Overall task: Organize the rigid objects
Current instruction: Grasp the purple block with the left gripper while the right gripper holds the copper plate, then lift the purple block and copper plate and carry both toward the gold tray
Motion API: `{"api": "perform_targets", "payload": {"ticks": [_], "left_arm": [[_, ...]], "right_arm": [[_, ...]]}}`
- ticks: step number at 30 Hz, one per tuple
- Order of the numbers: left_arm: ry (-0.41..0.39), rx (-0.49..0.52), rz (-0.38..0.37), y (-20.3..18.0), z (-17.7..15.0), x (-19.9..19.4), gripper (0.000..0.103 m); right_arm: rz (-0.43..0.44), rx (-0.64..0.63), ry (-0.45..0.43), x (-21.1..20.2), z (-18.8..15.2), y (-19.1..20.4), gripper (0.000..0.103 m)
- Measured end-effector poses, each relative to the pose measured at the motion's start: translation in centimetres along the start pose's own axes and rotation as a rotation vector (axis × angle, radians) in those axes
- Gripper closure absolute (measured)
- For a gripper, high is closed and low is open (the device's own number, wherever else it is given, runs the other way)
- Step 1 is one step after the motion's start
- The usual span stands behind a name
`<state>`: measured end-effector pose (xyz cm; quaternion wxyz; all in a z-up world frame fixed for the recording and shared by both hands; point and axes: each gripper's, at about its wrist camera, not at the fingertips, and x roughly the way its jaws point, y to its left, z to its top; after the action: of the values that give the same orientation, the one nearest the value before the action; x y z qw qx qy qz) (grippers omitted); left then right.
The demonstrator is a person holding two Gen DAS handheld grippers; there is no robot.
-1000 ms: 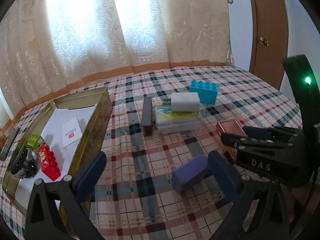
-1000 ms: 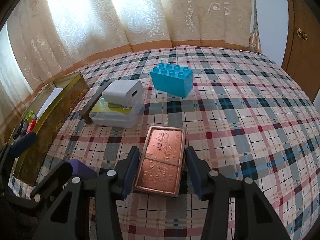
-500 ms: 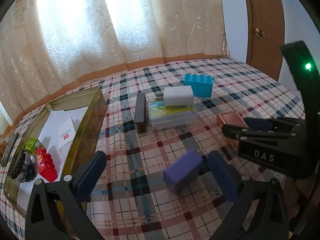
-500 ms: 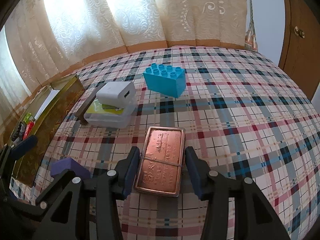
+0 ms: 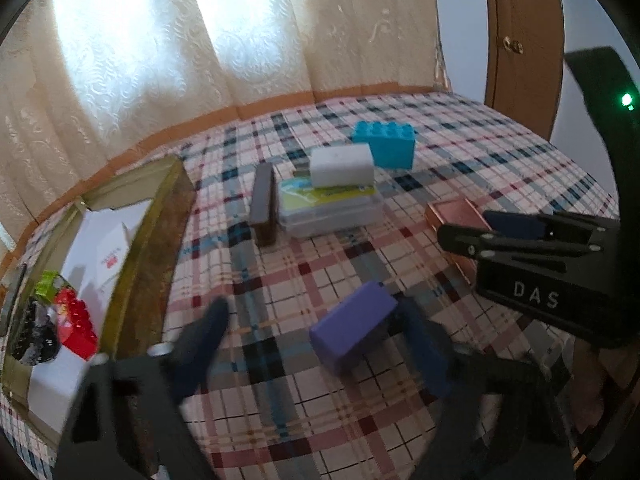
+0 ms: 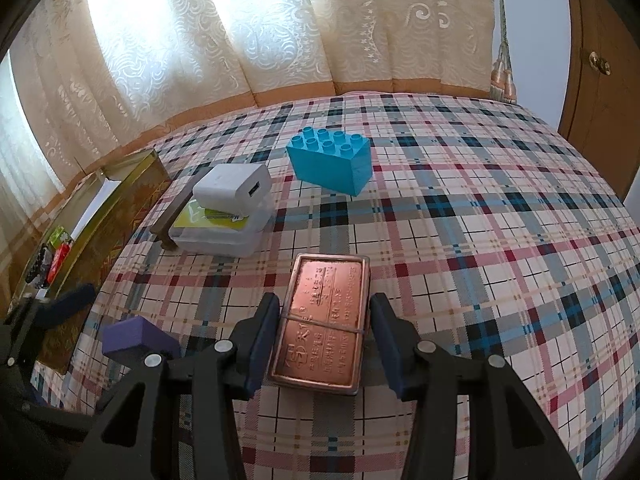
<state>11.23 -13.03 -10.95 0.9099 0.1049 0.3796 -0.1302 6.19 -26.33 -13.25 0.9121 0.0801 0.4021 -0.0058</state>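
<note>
A purple block lies tilted on the plaid bedspread between the fingers of my left gripper. Its jaws are closing: the right finger is at the block's end, while the left finger is still well clear of it. In the right wrist view, my right gripper is shut on a copper tin that rests flat on the bed, with a pad against each long side. The same copper tin shows under the right gripper's black body in the left wrist view.
An open gold tin tray at the left holds a red brick, a green piece and a white card. Further back stand a dark bar, a clear box with a white charger on top, and a blue brick.
My left gripper's fingers have drawn closer together around the purple block, which now sits nearer the middle of the view. The right gripper and copper tin have not moved.
</note>
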Motion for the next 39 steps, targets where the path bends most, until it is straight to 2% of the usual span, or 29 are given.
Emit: {"api": "perform_targets", "payload": {"ticks": [1,3,4,5,7,9,18,24,39], "left_arm": [[0.010,-0.001,-0.014,0.0,0.0,0.2,0.039],[0.027,-0.010,-0.055,0.2,0.0,0.6,0.075],[0.037,-0.020,-0.071,0.3,0.0,0.7,0.082],[0.039,-0.027,-0.085,0.5,0.0,0.8,0.085],[0.031,-0.046,-0.108,0.8,-0.1,0.6,0.085],[0.014,-0.042,-0.098,0.9,-0.1,0.3,0.085],[-0.082,-0.042,0.019,2.2,0.7,-0.5,0.085],[-0.138,-0.063,0.035,2.8,0.9,-1.2,0.085],[-0.278,-0.157,0.032,4.7,0.1,-3.8,0.085]], "right_arm": [[-0.001,-0.002,0.000,0.0,0.0,0.1,0.053],[-0.001,-0.006,-0.001,0.0,0.0,0.1,0.053],[-0.001,-0.008,-0.002,0.0,0.0,0.1,0.053],[0.000,-0.010,-0.005,0.0,0.0,0.2,0.054],[0.001,-0.013,-0.016,-0.2,0.0,0.3,0.055],[0.004,-0.018,-0.027,-0.4,0.0,0.3,0.055],[0.007,-0.040,-0.088,-1.2,0.2,1.3,0.055],[0.033,-0.052,-0.130,-1.8,0.3,2.0,0.055],[0.007,-0.105,-0.253,-3.8,0.1,4.0,0.055]]}}
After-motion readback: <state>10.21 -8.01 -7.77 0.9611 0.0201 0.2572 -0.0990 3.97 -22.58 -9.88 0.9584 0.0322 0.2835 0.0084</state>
